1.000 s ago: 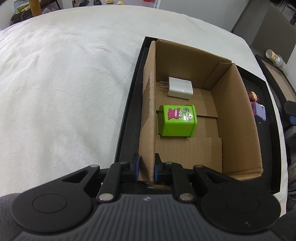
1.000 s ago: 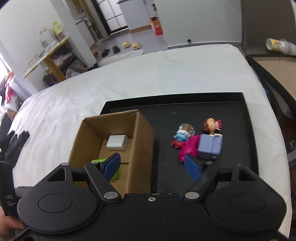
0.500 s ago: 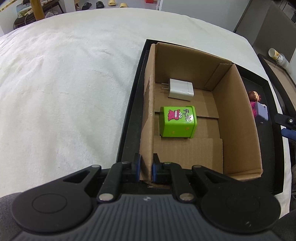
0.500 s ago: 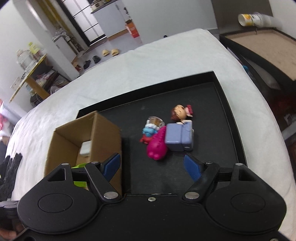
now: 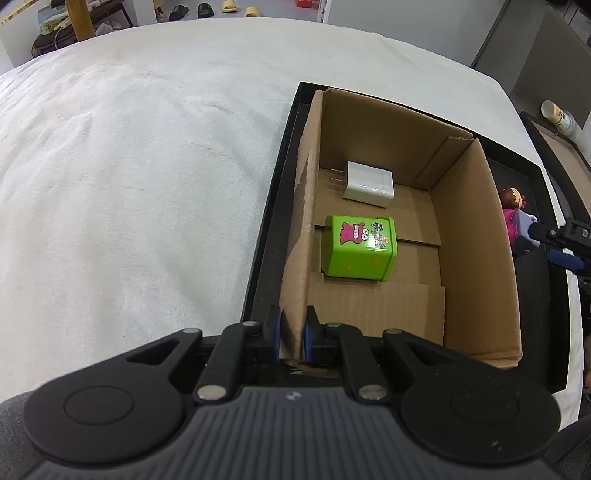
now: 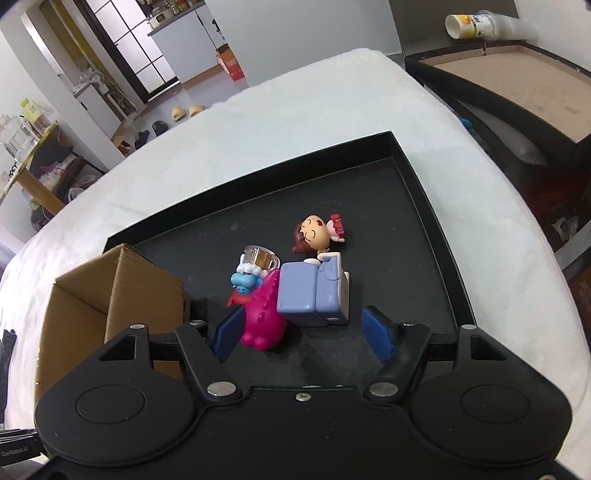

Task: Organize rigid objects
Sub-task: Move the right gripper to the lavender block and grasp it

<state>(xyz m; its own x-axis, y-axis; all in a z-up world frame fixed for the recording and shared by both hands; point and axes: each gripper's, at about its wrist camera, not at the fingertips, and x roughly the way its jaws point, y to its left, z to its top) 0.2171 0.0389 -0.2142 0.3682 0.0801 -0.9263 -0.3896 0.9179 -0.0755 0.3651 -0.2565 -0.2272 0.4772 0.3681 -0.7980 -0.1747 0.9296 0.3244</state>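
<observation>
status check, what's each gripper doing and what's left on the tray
Left gripper shut on cardboard box wall. Right gripper open, nearing blue block and pink toy. Doll figure and blue figure crowd them.

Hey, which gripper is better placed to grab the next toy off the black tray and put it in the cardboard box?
Right. The right gripper is open, just short of the periwinkle block, while the left gripper is clamped on the cardboard box wall.

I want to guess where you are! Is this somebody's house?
Probably a home. Slippers and shoes lie on the floor by a doorway, and a kitchen-like counter with jars shows behind. The black tray rests on a soft white cover.
</observation>
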